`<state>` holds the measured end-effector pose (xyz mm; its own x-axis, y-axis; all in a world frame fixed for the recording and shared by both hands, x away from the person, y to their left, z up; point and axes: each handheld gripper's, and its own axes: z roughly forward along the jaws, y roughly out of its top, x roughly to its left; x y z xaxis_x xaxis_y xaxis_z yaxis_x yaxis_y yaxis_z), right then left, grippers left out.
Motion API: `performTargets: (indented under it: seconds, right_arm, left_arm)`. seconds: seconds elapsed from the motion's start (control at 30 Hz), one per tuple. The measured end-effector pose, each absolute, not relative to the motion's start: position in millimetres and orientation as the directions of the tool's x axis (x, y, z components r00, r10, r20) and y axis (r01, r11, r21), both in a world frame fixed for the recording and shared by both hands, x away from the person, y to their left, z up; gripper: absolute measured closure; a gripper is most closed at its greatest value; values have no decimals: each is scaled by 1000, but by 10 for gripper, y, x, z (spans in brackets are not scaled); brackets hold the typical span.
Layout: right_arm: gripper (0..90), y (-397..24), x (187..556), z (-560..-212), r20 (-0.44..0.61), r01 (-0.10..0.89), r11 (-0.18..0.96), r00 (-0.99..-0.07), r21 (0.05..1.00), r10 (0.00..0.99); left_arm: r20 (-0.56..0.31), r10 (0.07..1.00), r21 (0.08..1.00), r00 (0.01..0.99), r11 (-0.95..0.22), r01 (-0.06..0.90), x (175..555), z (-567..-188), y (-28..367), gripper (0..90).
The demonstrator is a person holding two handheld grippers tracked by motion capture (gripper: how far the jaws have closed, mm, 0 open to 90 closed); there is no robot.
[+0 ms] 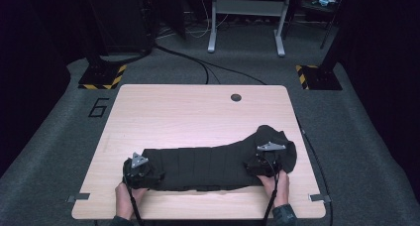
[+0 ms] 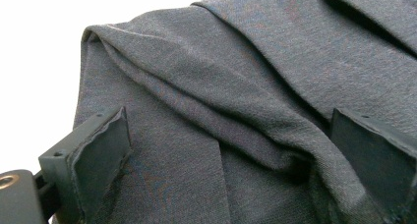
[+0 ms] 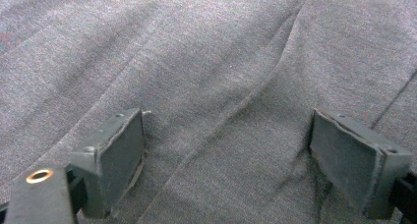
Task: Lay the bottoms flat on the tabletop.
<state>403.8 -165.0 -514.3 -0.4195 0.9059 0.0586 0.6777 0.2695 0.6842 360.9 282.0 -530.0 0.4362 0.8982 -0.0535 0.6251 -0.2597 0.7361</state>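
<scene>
Dark folded garment (image 1: pixel 208 166) lies along the near edge of the worktop (image 1: pixel 198 112), right end bunched. Left hand-held gripper (image 2: pixel 221 155) and right hand-held gripper (image 3: pixel 226 150) both sit open, jaws pressed down into cloth, one at each end. Soft, light, limp fabric; probably best pinched at a fold ridge, may sag.

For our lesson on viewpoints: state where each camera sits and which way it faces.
High view: above the person's side, facing forward and down on the table; hands, left tool and right tool show.
Left gripper view: on the left tool, looking along its open jaws at the dark garment.
Right gripper view: on the right tool, open jaws over cloth.
All views share the garment.
</scene>
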Motion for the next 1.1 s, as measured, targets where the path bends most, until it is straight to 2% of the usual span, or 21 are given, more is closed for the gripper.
performTargets:
  seconds: [0.17, 0.33, 0.37, 0.4, 0.57, 0.67, 0.8, 0.9, 1.0, 1.1]
  right_arm:
    - [131, -1587, 4005, -5179, 53, 648, 267, -430, 713, 901]
    - [147, -1652, 3964, -5145, 94, 651, 235, -428, 721, 899]
    - [160, -1686, 3933, -5104, 96, 642, 230, -431, 731, 897]
    - [163, -1719, 3884, -5045, 91, 630, 229, -434, 742, 896]
    - [205, -1942, 3537, -4681, 70, 559, 211, -437, 802, 897]
    - [247, -2055, 3352, -4596, 61, 550, 205, -427, 809, 902]
    - [317, -2130, 3162, -4674, 51, 564, 214, -417, 797, 908]
    - [360, -2179, 3076, -4762, 61, 580, 206, -408, 788, 911]
    - [364, -2213, 3040, -4827, 76, 600, 192, -392, 777, 917]
    - [334, -2232, 3036, -4892, 67, 624, 177, -348, 761, 935]
  left_arm:
    - [-54, 905, 739, 422, -248, 626, 3570, -5303, 2892, 33]
    - [-98, 898, 751, 430, -217, 623, 3550, -5292, 2944, 51]
    - [-163, 882, 761, 441, -172, 625, 3507, -5252, 3009, 51]
    - [-185, 879, 768, 440, -150, 622, 3474, -5226, 3038, 58]
    - [-185, 872, 783, 453, -147, 604, 3246, -5104, 3142, 69]
    - [-198, 864, 785, 462, -142, 603, 3141, -5123, 3174, 64]
    - [-204, 854, 786, 478, -148, 601, 3039, -5131, 3166, 45]
    - [-195, 845, 782, 497, -172, 599, 3028, -5117, 3117, 85]
    - [-178, 834, 775, 522, -208, 597, 3046, -5126, 3055, 138]
    - [-178, 832, 770, 526, -215, 600, 3051, -5156, 3004, 149]
